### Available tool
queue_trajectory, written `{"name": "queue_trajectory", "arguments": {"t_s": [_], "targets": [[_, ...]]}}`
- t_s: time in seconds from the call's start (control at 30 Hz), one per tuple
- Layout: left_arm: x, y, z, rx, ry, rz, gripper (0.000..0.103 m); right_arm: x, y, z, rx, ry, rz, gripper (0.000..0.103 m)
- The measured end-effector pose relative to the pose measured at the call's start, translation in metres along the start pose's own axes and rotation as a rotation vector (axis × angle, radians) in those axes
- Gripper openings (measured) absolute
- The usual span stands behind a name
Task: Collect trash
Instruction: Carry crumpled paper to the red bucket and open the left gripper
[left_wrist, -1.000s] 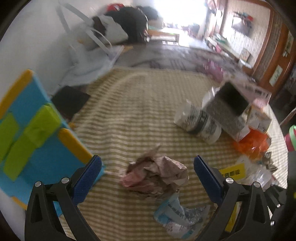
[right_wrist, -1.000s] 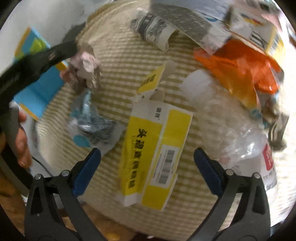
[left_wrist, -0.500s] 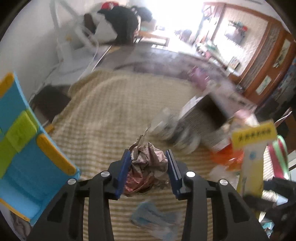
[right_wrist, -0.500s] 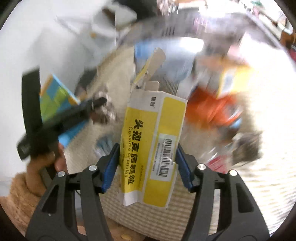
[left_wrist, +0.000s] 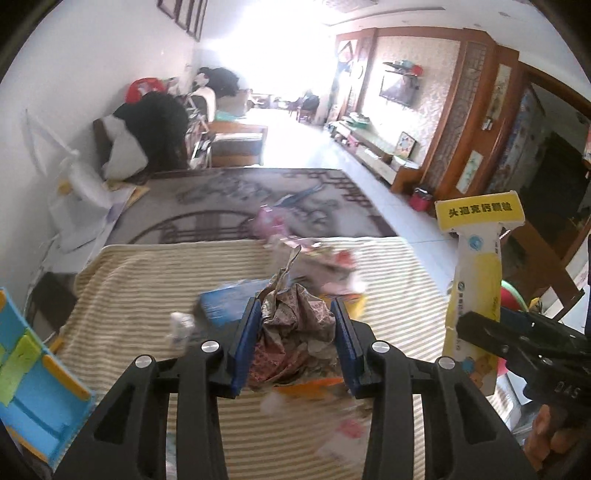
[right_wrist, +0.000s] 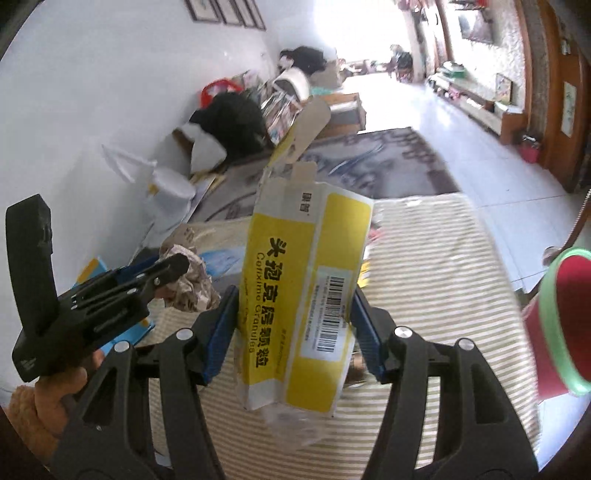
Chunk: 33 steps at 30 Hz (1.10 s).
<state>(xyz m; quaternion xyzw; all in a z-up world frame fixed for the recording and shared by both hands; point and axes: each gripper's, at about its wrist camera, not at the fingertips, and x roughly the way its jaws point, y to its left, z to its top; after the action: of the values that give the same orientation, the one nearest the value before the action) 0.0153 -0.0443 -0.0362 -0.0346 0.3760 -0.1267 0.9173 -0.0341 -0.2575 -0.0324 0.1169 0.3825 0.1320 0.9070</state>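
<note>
Above the striped cloth we have both pieces of trash lifted clear. Our left gripper is clamped on the crumpled paper wad, the blue pads squeezing its sides; our right gripper is clamped on the yellow medicine box, which stands upright between the pads with its top flap open. More litter lies blurred on the cloth farther off.

We judge the step in hand to be the carry to a bin, and the red bucket with the green rim, just to the right of the cloth, looks the likely place, though we cannot see inside it. To do this well we should keep both grips firm — the wad is loose and springy, so any slackening could shed it. The box is light and flattened, gripped across its width; we should hold it steady so that it does not twist out. Bring each piece over the rim before letting go, one at a time.
</note>
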Motion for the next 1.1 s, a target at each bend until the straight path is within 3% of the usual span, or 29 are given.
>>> {"name": "queue_trajectory", "arguments": {"t_s": [0.17,0.33,0.57,0.73,0.83,0.9,1.1], "targets": [[0.005,-0.067,0.002,0.028,-0.002,-0.028,0.037,-0.020,-0.053,-0.003,0.037,-0.006,-0.029,0.059],[0.018,-0.123,0.000,0.038,0.005,-0.074,0.037,-0.041,-0.132,-0.010,0.103,0.005,-0.095,0.059],[0.033,-0.206,-0.010,0.081,0.037,-0.193,0.037,-0.066,-0.242,-0.025,0.228,0.037,-0.264,0.059],[0.050,-0.259,-0.009,0.129,0.071,-0.296,0.037,-0.071,-0.297,-0.031,0.297,0.058,-0.349,0.059],[0.067,-0.294,-0.012,0.168,0.105,-0.365,0.037,-0.078,-0.321,-0.038,0.330,0.067,-0.374,0.063],[0.077,-0.315,-0.012,0.195,0.122,-0.404,0.037,-0.087,-0.332,-0.043,0.360,0.053,-0.400,0.082],[0.105,-0.367,-0.014,0.245,0.175,-0.510,0.037,-0.127,-0.352,-0.051,0.419,-0.027,-0.465,0.089]]}}
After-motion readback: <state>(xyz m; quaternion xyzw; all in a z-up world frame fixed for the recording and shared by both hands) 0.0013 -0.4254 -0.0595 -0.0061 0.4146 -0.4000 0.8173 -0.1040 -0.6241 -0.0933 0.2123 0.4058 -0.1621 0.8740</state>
